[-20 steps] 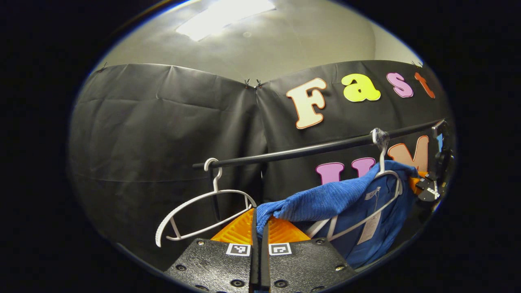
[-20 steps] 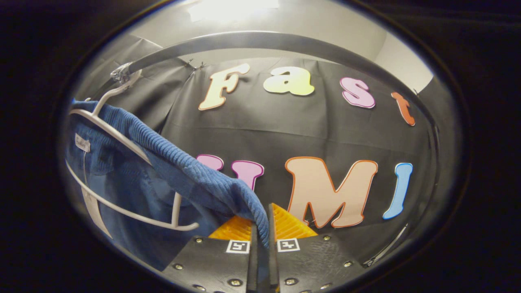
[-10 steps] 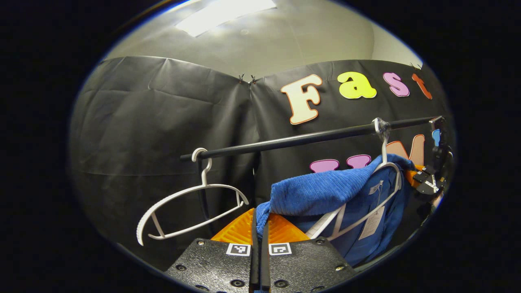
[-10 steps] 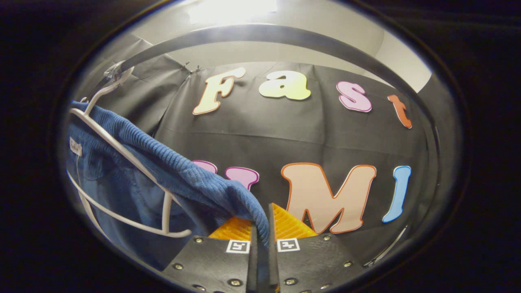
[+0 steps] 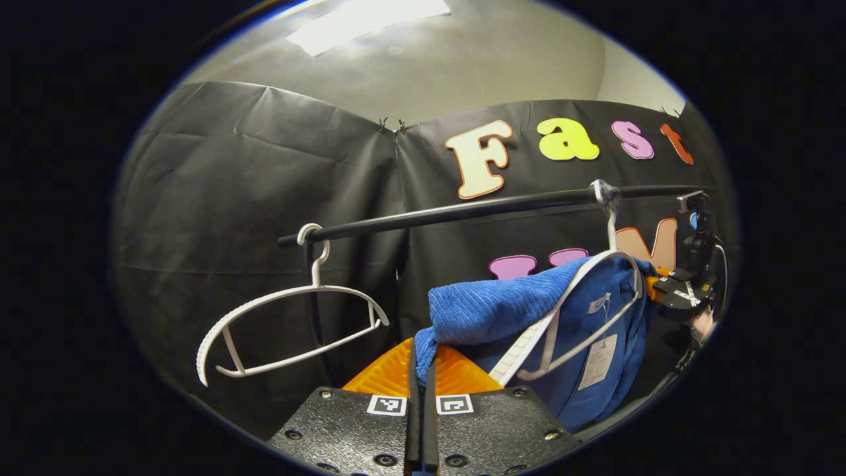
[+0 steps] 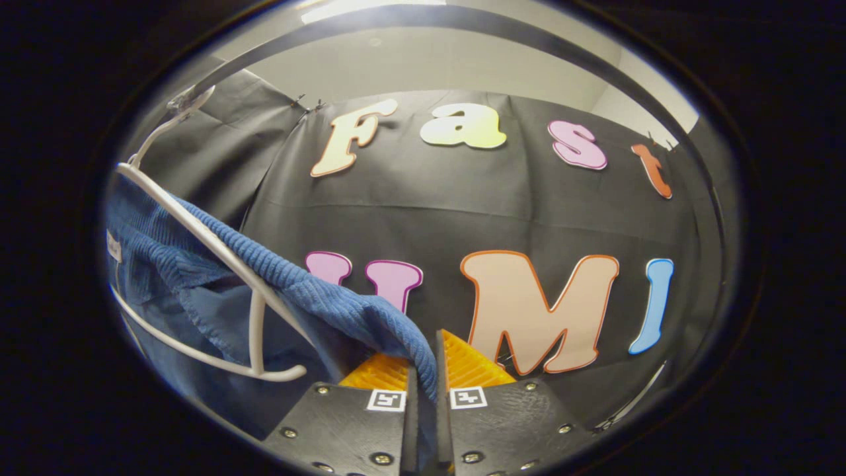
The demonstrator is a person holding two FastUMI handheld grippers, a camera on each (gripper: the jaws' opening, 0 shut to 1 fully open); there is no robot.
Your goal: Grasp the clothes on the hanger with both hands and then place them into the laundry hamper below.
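We find the rail (image 5: 462, 213) at 12 o'clock; it carries both hangers. The garment (image 5: 529, 311), at 3 o'clock in the left gripper view, drapes its hanger (image 5: 581, 297) so each shoulder can be pulled clear. The left gripper (image 5: 421, 370) and right gripper (image 6: 426, 373) each clench one shoulder. The spare hanger (image 5: 284, 324) hangs bare at 9 o'clock.

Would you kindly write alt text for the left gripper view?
The left gripper is shut on a blue garment draped over a white hanger on a black rail. An empty white hanger hangs further left; the right gripper is at the garment's far side.
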